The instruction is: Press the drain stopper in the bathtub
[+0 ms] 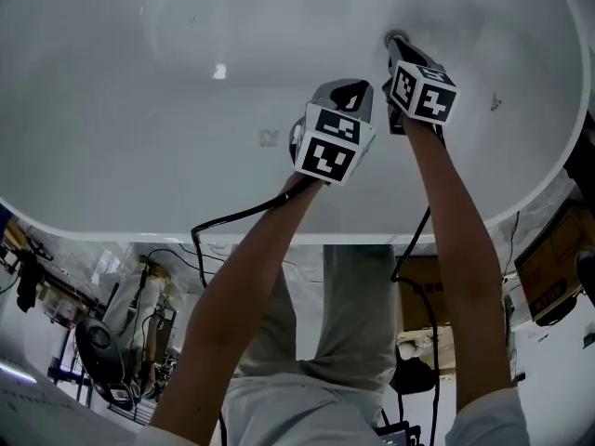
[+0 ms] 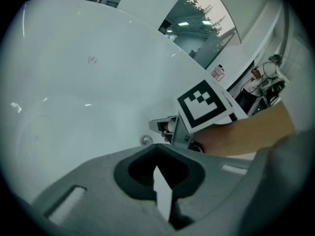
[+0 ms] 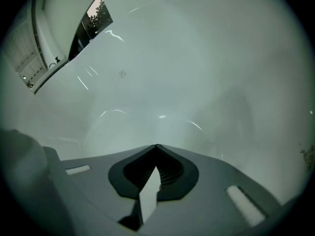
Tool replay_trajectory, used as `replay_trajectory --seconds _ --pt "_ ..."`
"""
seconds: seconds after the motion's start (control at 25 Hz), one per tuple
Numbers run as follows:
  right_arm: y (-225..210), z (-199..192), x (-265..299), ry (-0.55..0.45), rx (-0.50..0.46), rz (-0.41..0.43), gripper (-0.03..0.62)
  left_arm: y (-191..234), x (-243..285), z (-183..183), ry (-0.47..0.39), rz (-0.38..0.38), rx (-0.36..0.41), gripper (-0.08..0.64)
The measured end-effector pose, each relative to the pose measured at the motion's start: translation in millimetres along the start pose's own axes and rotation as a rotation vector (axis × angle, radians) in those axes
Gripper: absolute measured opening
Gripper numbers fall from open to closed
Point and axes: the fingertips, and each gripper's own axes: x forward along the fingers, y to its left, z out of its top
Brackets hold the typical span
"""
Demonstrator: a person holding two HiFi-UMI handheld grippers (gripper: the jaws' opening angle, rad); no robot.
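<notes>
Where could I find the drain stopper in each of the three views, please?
Head view: drain stopper at top, right of centre, at the tip of the right gripper.
Left gripper view: drain stopper near centre, just left of the right gripper.
Right gripper view: not visible.
Shared landmark: faint grey mark on the bathtub.
</notes>
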Motion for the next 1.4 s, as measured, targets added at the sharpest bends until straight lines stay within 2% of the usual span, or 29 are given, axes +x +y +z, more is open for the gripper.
replay_trajectory --seconds 0.16,0.28,0.4,0.56,0.8,1.16,1.4 --pt "-16 0 -53 -0.038 0.015 -0.008 0.003 -47 -13 -1 0.001 -0.017 0.027 -0.002" --pt "-51 -21 -95 -0.055 0.025 -0.020 0.003 -98 -9 -11 -0.005 -0.029 0.044 -0.002" --pt "-58 -34 -126 -0.067 0.025 -0.025 0.003 -123 -24 -16 -0.018 -0.044 0.061 -0.002" --pt "-36 -16 -166 -0.098 0.029 -0.021 0.003 -131 -69 1 -0.024 -0.051 0.100 -0.002" --pt "-25 2 -213 -0.150 0.056 -0.022 0.003 -142 -106 20 -0.046 -0.052 0.116 -0.002" --pt "36 56 -320 -0.283 0.007 0.032 0.003 -166 -200 62 -0.114 -0.034 0.155 -0.002" --pt "81 86 -397 -0.380 -0.056 0.058 0.003 -198 -279 97 -0.203 -0.076 0.176 -0.002"
